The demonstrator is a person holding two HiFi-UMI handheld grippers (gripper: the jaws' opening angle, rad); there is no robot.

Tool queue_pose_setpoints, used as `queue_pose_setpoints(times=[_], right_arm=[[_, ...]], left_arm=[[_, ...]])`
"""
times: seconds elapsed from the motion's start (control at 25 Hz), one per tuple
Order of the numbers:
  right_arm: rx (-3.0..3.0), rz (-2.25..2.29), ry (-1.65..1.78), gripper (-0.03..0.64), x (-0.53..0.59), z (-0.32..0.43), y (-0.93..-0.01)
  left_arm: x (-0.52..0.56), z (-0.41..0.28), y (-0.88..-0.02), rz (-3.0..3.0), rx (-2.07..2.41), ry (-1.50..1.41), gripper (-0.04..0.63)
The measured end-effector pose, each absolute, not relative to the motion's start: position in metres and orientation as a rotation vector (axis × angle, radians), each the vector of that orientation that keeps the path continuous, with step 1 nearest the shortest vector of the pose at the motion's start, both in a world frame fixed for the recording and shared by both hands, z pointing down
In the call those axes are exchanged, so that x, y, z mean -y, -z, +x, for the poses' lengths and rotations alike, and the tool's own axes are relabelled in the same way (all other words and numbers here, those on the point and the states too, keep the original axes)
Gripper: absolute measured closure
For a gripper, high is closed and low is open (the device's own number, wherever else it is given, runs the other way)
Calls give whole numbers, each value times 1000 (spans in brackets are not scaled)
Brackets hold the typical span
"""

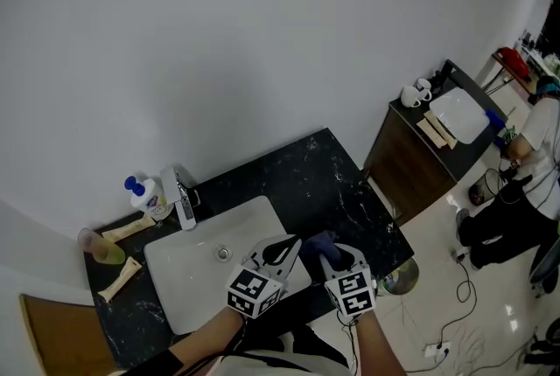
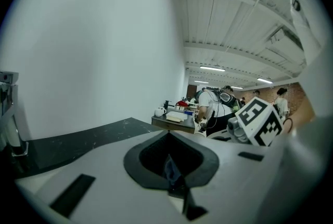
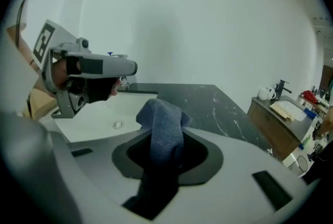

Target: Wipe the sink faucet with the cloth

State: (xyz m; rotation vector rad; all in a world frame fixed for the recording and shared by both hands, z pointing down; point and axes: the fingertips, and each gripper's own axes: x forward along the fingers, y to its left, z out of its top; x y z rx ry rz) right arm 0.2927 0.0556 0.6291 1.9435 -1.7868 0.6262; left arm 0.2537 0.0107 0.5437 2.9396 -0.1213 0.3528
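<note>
The chrome faucet stands at the back of the white sink, which is set in a black marble counter. Both grippers hover over the sink's front right corner. My right gripper is shut on a blue cloth; in the right gripper view the cloth bunches up out of the closed jaws of the right gripper. My left gripper sits just to its left, jaws together with nothing plainly held. From the left gripper view the faucet shows at the far left.
A soap bottle, a tinted cup and two tubes lie left of the faucet. A dark cabinet with white mugs stands to the right. A person and cables occupy the floor beyond.
</note>
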Motion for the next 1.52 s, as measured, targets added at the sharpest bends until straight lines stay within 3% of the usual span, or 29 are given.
queue_pose_setpoints(times=[0.28, 0.92, 1.52], right_arm=[[2025, 1892, -458, 502, -2, 248, -569], [2541, 1340, -88, 502, 156, 61, -466], [2455, 1106, -25, 502, 231, 48, -469]], left_arm=[[28, 203, -527, 2931, 323, -287, 597], [127, -8, -485, 2789, 1048, -139, 597], [164, -2, -481, 2781, 1076, -119, 597]])
